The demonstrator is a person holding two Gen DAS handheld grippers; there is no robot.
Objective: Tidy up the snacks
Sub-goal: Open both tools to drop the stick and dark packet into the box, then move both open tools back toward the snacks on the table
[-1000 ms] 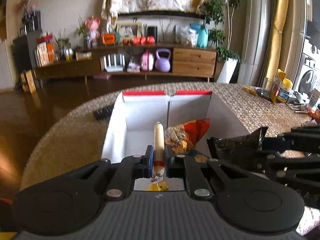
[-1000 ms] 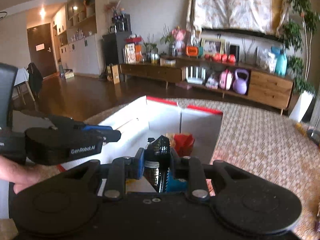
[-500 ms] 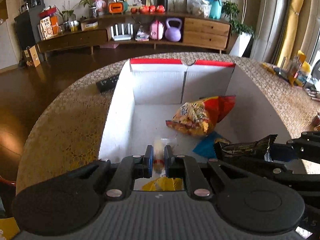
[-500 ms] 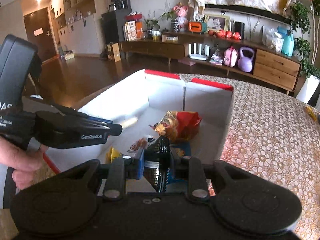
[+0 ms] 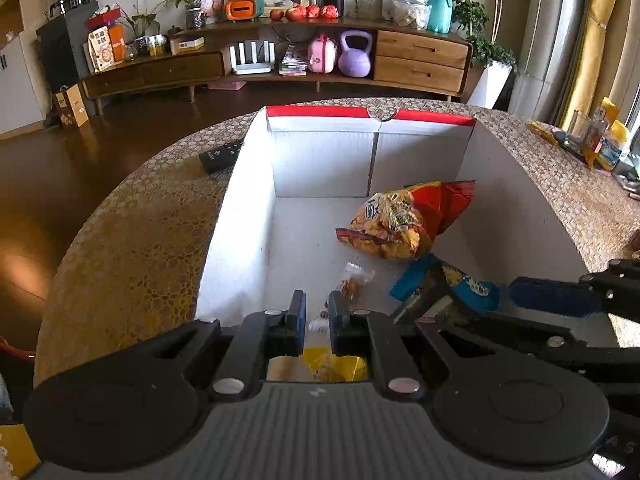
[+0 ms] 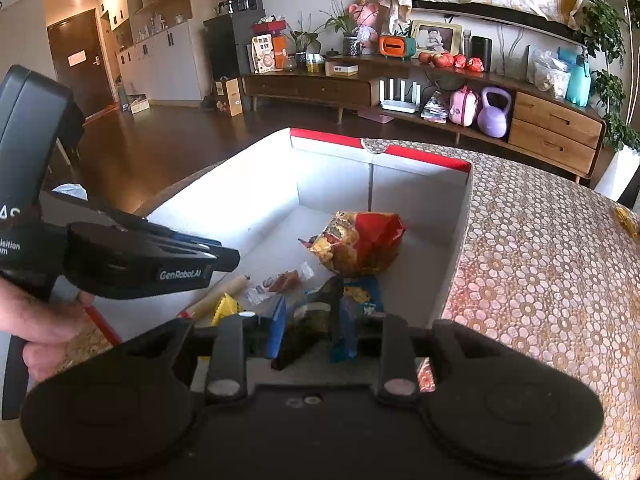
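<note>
- Already well along, by the look of it: on the floor of the white cardboard box [image 5: 248, 216], an orange-and-red chip bag [image 5: 400, 220] toward the far right, a small clear-wrapped snack [image 5: 352, 284] nearer the middle, a blue packet [image 5: 472, 284] just beside the chip bag, a sausage stick [image 6: 222, 296] along the near left, and a yellow packet [image 5: 332, 364] at the near end.
- Over that near end, the left gripper [image 5: 316, 312]: pinched almost together, with nothing seen clamped and only box floor through the sliver.
- Next to it, the right gripper [image 6: 312, 328]: jaws just been opening, spread a little, a dark foil packet [image 6: 312, 316] standing tilted between the pads and gripped by neither, low inside the box against the blue packet.
- Left to do, most likely: letting the dark packet settle and lifting both tools clear.
- Possibly more to fetch: yellow wrappers [image 5: 540, 130] by a glass [image 5: 578, 132] on the patterned tablecloth [image 6: 540, 280], well apart from the box; too small to tell whether snacks.
</note>
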